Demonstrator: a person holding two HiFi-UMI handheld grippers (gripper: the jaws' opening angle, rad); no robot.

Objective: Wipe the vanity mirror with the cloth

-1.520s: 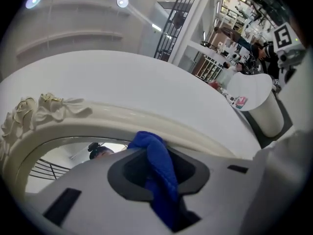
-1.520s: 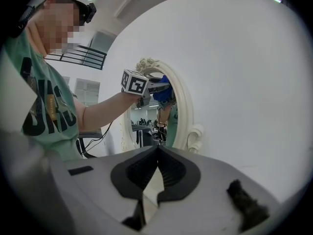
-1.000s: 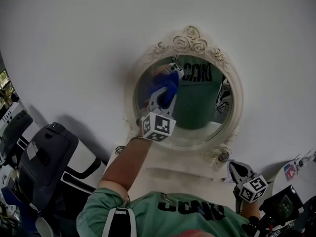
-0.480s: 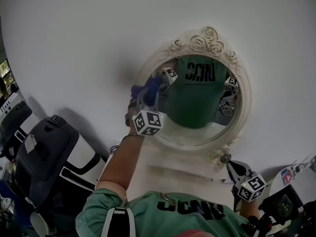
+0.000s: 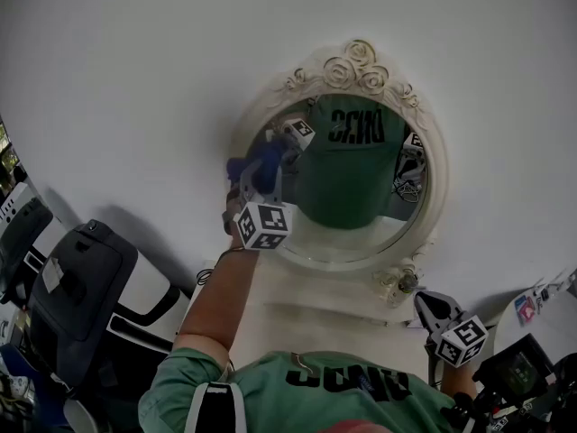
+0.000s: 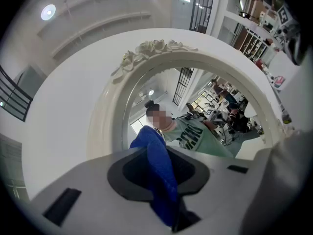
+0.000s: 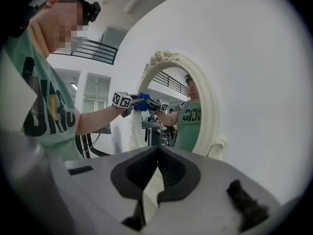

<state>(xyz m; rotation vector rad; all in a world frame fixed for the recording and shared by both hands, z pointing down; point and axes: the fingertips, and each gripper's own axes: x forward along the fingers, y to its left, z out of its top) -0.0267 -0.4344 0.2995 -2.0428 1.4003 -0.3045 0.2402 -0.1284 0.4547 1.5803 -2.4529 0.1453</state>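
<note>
An oval vanity mirror point(image 5: 361, 197) in an ornate cream frame point(image 5: 352, 61) leans against a white wall. My left gripper point(image 5: 259, 180) is raised to the glass near its left rim and is shut on a blue cloth point(image 5: 255, 171). In the left gripper view the blue cloth point(image 6: 159, 168) is bunched between the jaws, with the mirror frame point(image 6: 146, 50) just ahead. My right gripper point(image 5: 433, 308) hangs low at the right, below the mirror, jaws together and holding nothing. The right gripper view shows the mirror point(image 7: 188, 106) from the side, beyond my right gripper point(image 7: 154, 180).
The mirror stands on a pale surface point(image 5: 315, 309). A black and white machine point(image 5: 86, 282) sits at the lower left. Small devices and cables point(image 5: 518, 373) crowd the lower right corner. The person's reflection in a green shirt fills the glass.
My left gripper has carried the blue cloth leftward across the glass, from the left-centre to the left rim. The right gripper has stayed where it was.
</note>
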